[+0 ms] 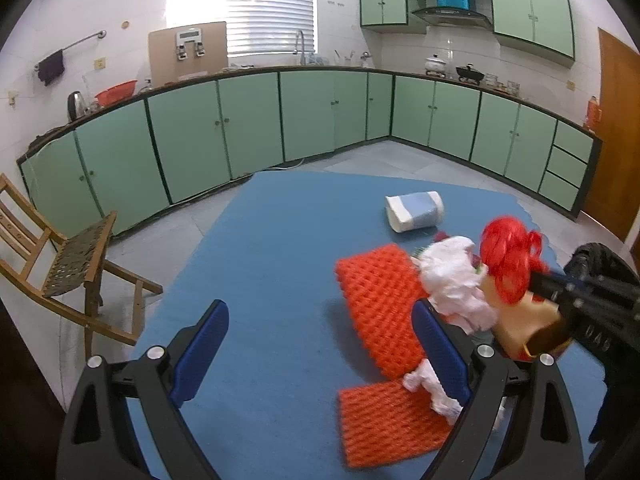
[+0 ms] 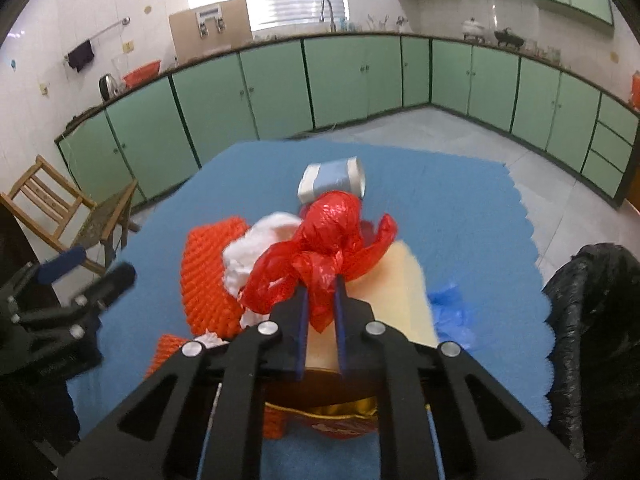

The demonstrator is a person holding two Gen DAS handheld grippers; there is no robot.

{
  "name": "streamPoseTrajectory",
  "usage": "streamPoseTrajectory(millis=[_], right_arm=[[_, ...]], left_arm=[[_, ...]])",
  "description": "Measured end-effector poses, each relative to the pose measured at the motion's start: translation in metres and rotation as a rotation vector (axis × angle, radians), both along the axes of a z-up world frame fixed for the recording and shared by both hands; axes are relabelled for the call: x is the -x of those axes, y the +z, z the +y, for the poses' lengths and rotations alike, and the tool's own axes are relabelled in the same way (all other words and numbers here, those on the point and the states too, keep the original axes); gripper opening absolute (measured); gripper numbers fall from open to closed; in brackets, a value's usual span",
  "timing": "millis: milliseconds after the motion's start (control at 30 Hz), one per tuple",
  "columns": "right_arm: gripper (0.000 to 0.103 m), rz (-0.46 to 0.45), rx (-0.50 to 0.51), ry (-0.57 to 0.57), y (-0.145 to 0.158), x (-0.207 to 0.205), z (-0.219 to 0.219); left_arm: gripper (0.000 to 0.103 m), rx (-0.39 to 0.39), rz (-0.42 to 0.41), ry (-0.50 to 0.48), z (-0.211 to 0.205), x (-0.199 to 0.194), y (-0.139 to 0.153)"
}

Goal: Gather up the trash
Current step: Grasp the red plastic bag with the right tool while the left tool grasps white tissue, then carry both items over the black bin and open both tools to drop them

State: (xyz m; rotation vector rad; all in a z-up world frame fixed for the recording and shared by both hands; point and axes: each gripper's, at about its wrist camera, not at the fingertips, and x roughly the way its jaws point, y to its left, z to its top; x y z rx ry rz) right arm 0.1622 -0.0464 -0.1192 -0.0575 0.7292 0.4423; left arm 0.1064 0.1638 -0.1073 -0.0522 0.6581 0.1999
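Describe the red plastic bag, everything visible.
The red plastic bag is thin, glossy, crumpled film bunched into a knotted ball with loose flaps. The right gripper is shut on its lower twist, holding it above the blue tablecloth. Behind it lie white crumpled paper and orange foam netting; contact with them is unclear. The left wrist view shows it blurred.

the red plastic bag (image 2: 332, 248) hid part of the tissue pack (image 2: 332, 180) and the white crumpled paper (image 2: 256, 248) in the right wrist view. the beige box (image 2: 412, 300) was blurred, and its near end was behind the right gripper (image 2: 322, 308). the black trash bag (image 2: 592, 320) was cut off by the right edge. the left gripper (image 2: 80, 276) looked smeared there.
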Motion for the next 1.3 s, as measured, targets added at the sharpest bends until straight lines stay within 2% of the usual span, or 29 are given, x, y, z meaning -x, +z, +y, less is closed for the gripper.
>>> streamPoseTrajectory(millis=[167,300,433,500,600,667,767,967,1300], right_arm=[[0.010,-0.065,0.007,-0.031,0.015,0.014,-0.020],[0.010,-0.076,-0.009,-0.066,0.019,0.024,-0.041],[0.010,-0.078,-0.008,-0.092,0.018,0.032,-0.056],[0.010,-0.076,-0.011,-0.102,0.018,0.035,-0.062],[0.010,-0.074,-0.016,-0.118,0.016,0.039,-0.071],[0.010,-0.071,-0.015,-0.123,0.015,0.041,-0.074],[0.010,-0.064,-0.013,-0.130,0.012,0.044,-0.078],[0.010,-0.059,-0.030,-0.145,0.013,0.047,-0.086],[0.010,-0.122,-0.058,-0.166,0.043,0.058,-0.101]], left_arm=[[0.091,0.015,0.010,-0.034,-0.017,0.004,-0.002],[0.091,0.028,0.018,-0.066,-0.035,0.008,-0.007],[0.081,0.033,0.042,-0.100,-0.053,0.010,-0.016],[0.073,0.041,0.062,-0.114,-0.058,0.007,-0.022],[0.055,0.065,0.105,-0.140,-0.061,-0.001,-0.033],[0.028,0.089,0.124,-0.160,-0.061,-0.004,-0.039],[0.015,0.088,0.133,-0.162,-0.062,-0.005,-0.046],[0.010,0.078,0.072,-0.159,-0.060,0.004,-0.028],[0.010,0.088,-0.047,-0.188,-0.069,0.011,0.028]])
